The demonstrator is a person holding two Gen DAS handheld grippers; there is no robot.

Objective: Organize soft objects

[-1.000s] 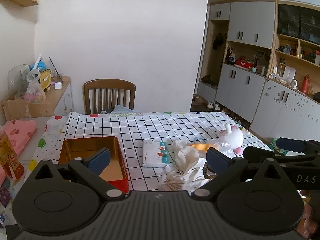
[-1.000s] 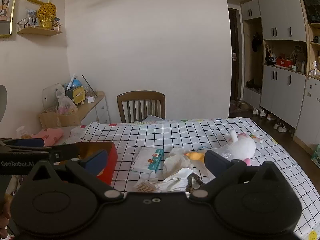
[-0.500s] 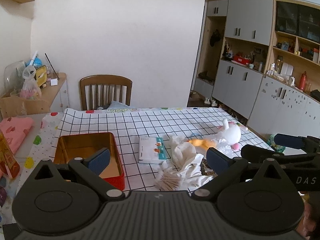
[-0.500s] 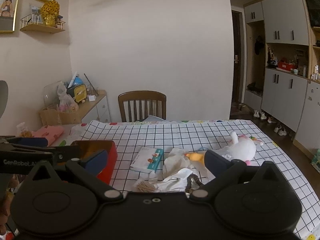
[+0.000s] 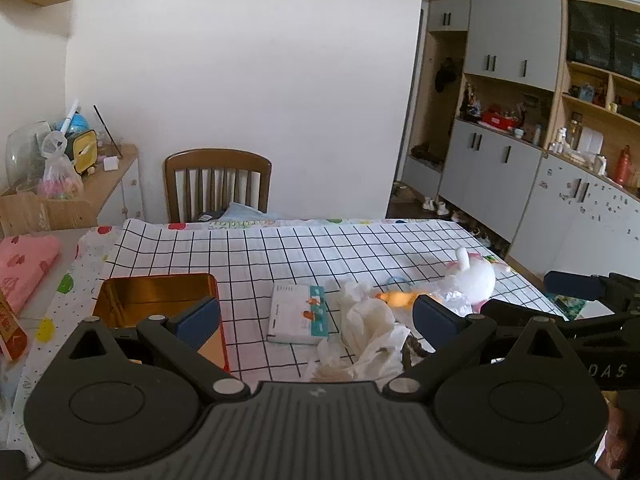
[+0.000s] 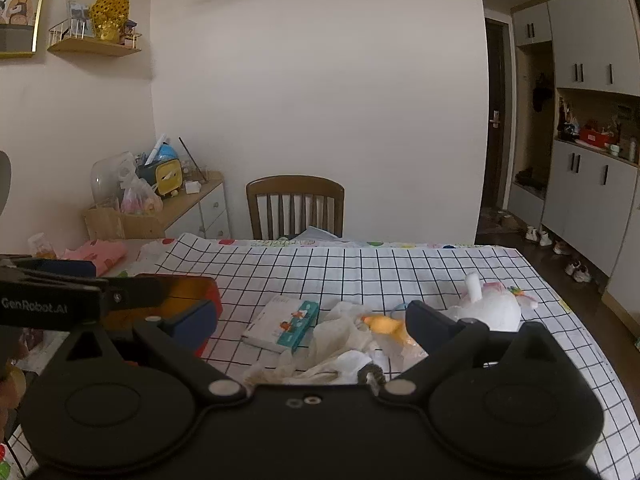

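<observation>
Both grippers, left (image 5: 316,316) and right (image 6: 312,320), held wide apart, empty; crumpled cloth (image 6: 340,344) lies on the table ahead between the right fingers.

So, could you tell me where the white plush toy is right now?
The white plush toy lies on the checked tablecloth toward the table's right side, just right of the small orange toy and the crumpled white cloths.

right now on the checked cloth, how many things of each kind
Plush toys: 2, the white plush and the orange plush
Crumpled white cloths: 1 heap
Flat packs: 1
Tins: 1, the red tin
Total: 5
</observation>
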